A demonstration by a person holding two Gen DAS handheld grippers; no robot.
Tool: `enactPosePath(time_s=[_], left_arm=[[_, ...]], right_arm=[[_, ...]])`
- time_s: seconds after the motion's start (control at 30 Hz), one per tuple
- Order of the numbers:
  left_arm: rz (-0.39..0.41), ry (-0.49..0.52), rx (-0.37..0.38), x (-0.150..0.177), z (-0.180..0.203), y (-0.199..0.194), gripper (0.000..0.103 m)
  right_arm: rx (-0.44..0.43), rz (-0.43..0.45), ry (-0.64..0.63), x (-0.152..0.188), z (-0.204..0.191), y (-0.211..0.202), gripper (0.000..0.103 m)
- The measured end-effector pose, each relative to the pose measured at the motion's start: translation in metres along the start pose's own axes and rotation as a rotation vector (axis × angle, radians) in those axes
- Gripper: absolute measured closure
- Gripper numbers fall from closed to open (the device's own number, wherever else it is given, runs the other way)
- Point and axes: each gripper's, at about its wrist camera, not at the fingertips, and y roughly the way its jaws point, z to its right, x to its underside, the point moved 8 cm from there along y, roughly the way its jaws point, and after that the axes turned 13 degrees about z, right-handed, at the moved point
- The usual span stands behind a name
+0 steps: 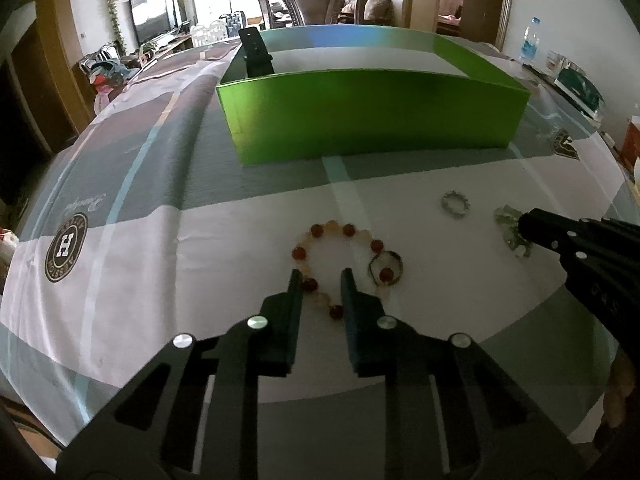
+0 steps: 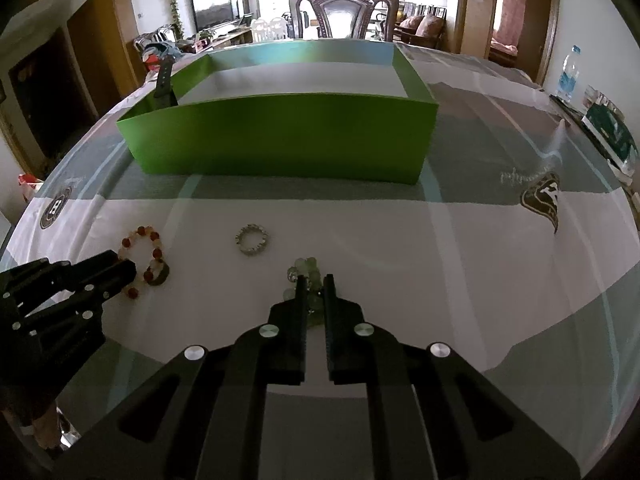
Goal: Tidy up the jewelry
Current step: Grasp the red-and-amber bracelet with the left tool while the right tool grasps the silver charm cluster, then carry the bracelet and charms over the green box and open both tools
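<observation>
We log both grippers low over the table, which is covered by a grey, white and pale-blue printed cloth.

The left gripper is narrowed around the near arc of a bracelet of red and pale orange round beads; beads sit between its fingers, and it appears to be grasping that arc. A dark metal ring lies touching the bracelet's right side.

The right gripper is clenched on a bunched string of pale green translucent beads, which shows between and just beyond its fingertips.

A small silver ring-shaped bracelet with a studded edge lies free on the cloth between the two bead pieces, apart from both.

Behind stands an open green cardboard box with a white floor. A black watch strap leans in its far left corner.
</observation>
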Motion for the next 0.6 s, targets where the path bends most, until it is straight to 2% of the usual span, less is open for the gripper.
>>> enactPosePath(time_s=[0.1,0.27,0.4,0.47,0.5,0.6], left_arm=[[-0.014,-0.031,0.019,0.001,-0.006,-0.001,0.083],[-0.015,-0.052,-0.009,-0.001,-0.016,0.003,0.076],[-0.009,-0.043,-0.011,-0.002,-0.014,0.005,0.075],[-0.01,-0.043,-0.004,-0.003,-0.014,0.005,0.08],[-0.01,-0.043,-0.001,-0.003,-0.014,0.005,0.088],[-0.018,-0.055,0.011,-0.003,-0.015,0.005,0.095]], right_arm=[[0.012,0.0,0.018,0.0,0.007,-0.001,0.085],[0.009,-0.003,0.014,-0.002,0.007,0.001,0.084],[0.007,0.003,-0.004,-0.004,0.003,0.004,0.084],[-0.004,0.004,-0.012,-0.004,0.001,0.005,0.087],[-0.024,-0.012,-0.013,-0.002,-0.002,0.006,0.094],[-0.029,-0.011,-0.023,0.0,-0.003,0.005,0.095]])
